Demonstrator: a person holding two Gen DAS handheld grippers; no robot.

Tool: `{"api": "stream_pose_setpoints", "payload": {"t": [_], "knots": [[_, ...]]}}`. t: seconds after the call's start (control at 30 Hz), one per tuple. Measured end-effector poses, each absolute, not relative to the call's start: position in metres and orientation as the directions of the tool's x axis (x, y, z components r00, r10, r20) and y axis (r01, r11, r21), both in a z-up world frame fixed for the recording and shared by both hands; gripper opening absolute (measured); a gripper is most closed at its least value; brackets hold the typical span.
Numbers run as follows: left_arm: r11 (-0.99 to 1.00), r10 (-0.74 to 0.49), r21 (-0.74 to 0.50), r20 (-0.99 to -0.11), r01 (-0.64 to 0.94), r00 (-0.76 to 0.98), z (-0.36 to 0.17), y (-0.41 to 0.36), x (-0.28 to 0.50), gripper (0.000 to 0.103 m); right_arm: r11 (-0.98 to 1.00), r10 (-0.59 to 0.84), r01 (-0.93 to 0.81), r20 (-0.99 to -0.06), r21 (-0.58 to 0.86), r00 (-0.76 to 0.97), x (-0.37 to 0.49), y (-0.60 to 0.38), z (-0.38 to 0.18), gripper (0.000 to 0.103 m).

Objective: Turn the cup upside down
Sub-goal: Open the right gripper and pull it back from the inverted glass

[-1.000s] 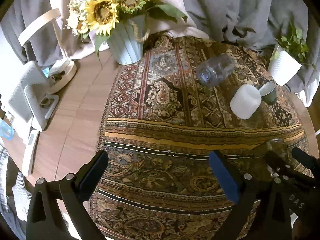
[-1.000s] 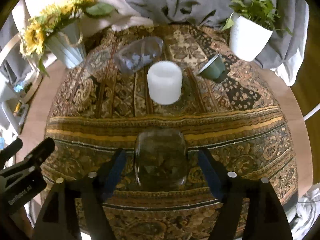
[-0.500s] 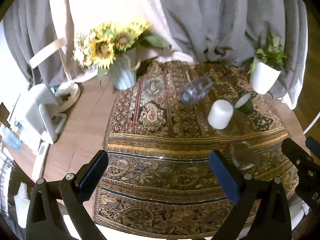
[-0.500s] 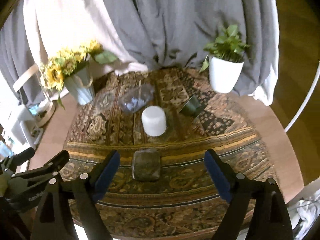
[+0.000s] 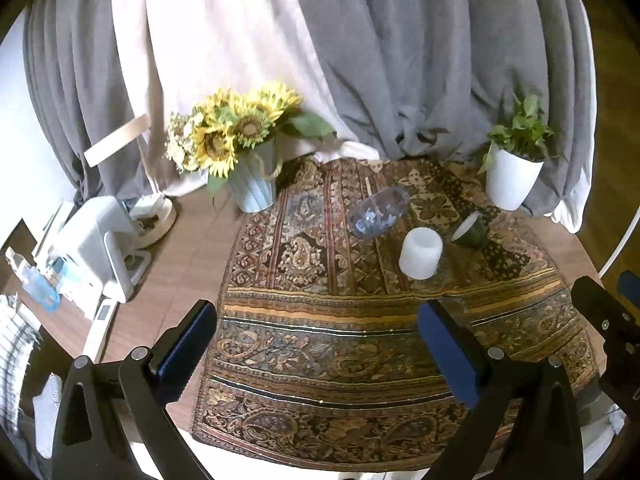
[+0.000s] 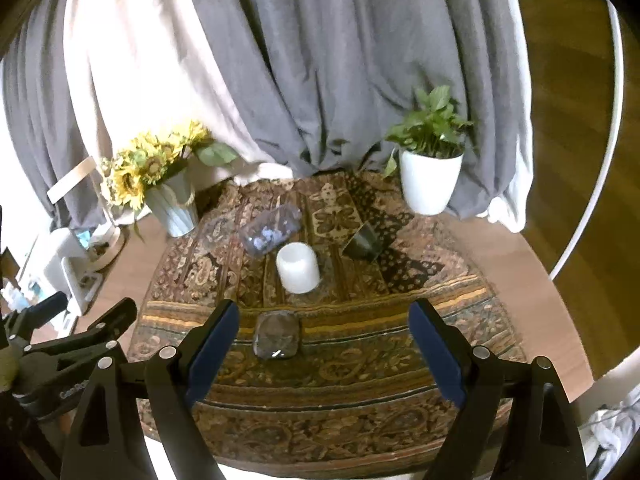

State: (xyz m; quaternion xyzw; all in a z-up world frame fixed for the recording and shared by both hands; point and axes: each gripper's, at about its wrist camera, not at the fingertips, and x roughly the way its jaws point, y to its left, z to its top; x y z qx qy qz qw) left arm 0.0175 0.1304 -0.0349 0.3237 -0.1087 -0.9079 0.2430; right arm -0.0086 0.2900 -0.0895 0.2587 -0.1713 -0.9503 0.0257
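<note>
The glass cup (image 6: 277, 336) stands on the cloth (image 6: 360, 380), lower centre of the right view, apart from both grippers. The right gripper (image 6: 324, 344) and left gripper (image 5: 316, 344) are spread, holding nothing. Clear glass on busy pattern could cause a misjudged grasp.

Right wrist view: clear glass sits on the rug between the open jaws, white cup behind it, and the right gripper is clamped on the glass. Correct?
Not quite. In the right wrist view the right gripper is open and grips nothing; its jaws stand wide apart, clear of the clear glass. The rest holds: the glass sits on the rug, with the white cup behind it.
</note>
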Motion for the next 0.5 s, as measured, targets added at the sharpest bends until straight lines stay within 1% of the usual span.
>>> {"api": "stream_pose_setpoints", "payload": {"t": [0.3, 0.5], "knots": [[-0.861, -0.505, 0.343, -0.497, 0.375, -0.706, -0.028, 0.144, 0.025, 0.103, -0.94, -0.114, -0.047, -0.443, 0.337, -0.889, 0.005, 0.303, -0.083, 0.088], [-0.865, -0.498, 0.336, -0.499, 0.372, -0.709, -0.028, 0.147, 0.026, 0.103, -0.943, -0.101, -0.052, -0.432, 0.329, -0.896, 0.008, 0.306, -0.081, 0.088]]}}
